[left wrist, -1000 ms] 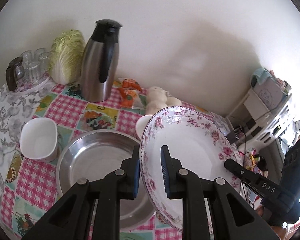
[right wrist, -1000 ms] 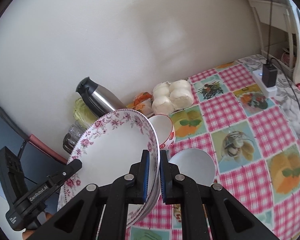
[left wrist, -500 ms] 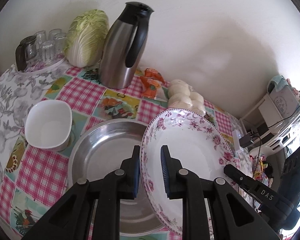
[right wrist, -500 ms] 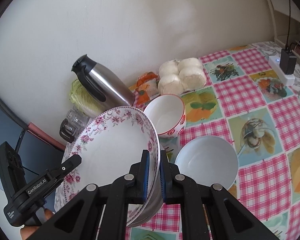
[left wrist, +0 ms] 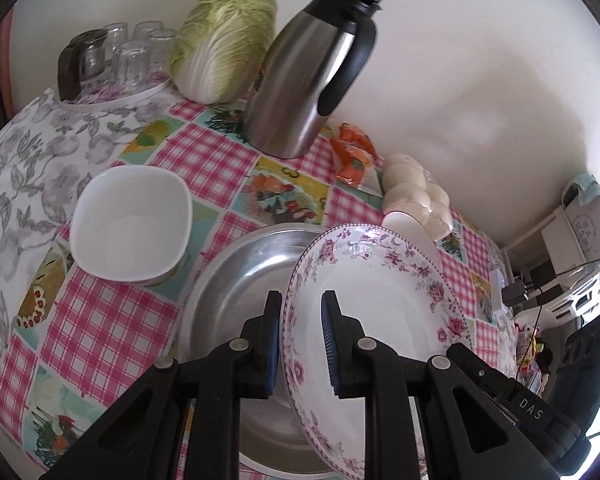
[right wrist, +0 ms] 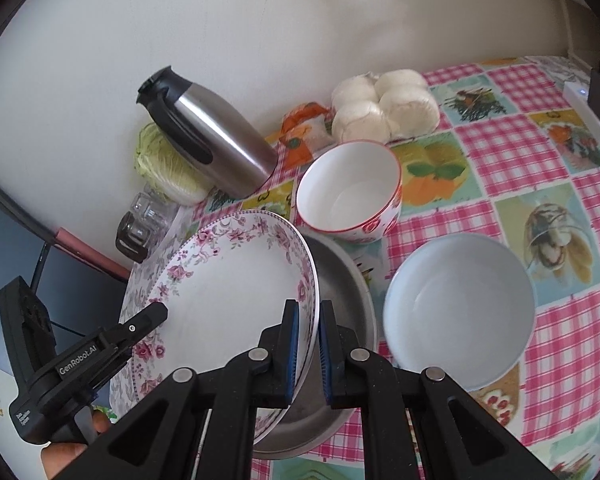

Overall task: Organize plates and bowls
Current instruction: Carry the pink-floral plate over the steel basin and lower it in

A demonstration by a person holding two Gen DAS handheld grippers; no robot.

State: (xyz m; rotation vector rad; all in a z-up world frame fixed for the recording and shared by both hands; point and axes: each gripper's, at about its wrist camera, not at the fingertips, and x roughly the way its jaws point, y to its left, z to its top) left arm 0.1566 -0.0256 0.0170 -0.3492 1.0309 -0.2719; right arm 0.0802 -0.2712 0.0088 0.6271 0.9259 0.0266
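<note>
Both grippers hold one floral plate [left wrist: 380,312] by opposite rims, tilted, over a steel basin [left wrist: 236,280] on the checked tablecloth [left wrist: 204,160].

The left gripper [left wrist: 300,340] points steeply down at the table. Its jaws are nearly shut and straddle the plate's near rim, one pad outside and one on the inner face; the plate tips up toward the right of the left wrist view.

The right gripper [right wrist: 309,350] also angles down, jaws all but closed and pinching the plate's [right wrist: 228,292] edge between the blue pads. In the right wrist view, fingers [right wrist: 66,450] of the person's hand wrap the left gripper's handle at lower left.

The basin [right wrist: 340,280] lies directly beneath the plate. A square white bowl [left wrist: 132,224] sits left of the basin. A red-rimmed bowl [right wrist: 350,190] stands just behind the basin, and a pale blue bowl [right wrist: 460,312] just beside it on the right. A steel jug [left wrist: 312,76] stands by the wall.
</note>
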